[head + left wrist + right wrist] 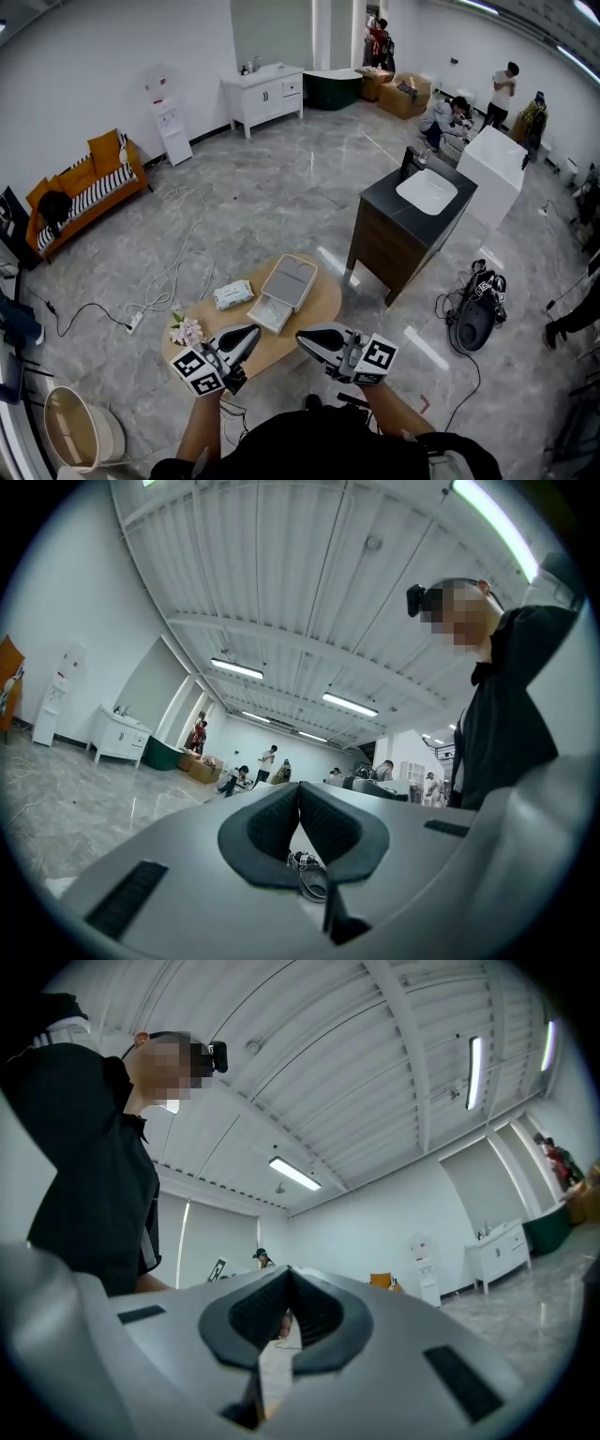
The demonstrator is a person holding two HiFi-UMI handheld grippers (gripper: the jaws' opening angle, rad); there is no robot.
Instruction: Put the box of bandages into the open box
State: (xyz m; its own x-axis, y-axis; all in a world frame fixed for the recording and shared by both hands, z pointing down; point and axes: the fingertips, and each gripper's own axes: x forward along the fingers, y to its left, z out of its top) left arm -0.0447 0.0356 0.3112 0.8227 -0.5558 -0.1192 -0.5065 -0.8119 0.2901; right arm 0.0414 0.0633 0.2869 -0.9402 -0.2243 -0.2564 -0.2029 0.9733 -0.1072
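On the round wooden table in the head view lies the box of bandages, a flat white and green pack, left of the open box. The open box is white, its lid folded back behind it. Both grippers hover at the table's near edge, held close to the person's body and apart from both boxes. My left gripper is shut with nothing between its jaws. My right gripper is shut and empty too. Their tips point toward each other.
A small bunch of pink flowers lies on the table's left edge. A dark vanity with a white sink stands behind the table to the right, a white bin at the left. Cables trail on the floor. Several people are at the far end.
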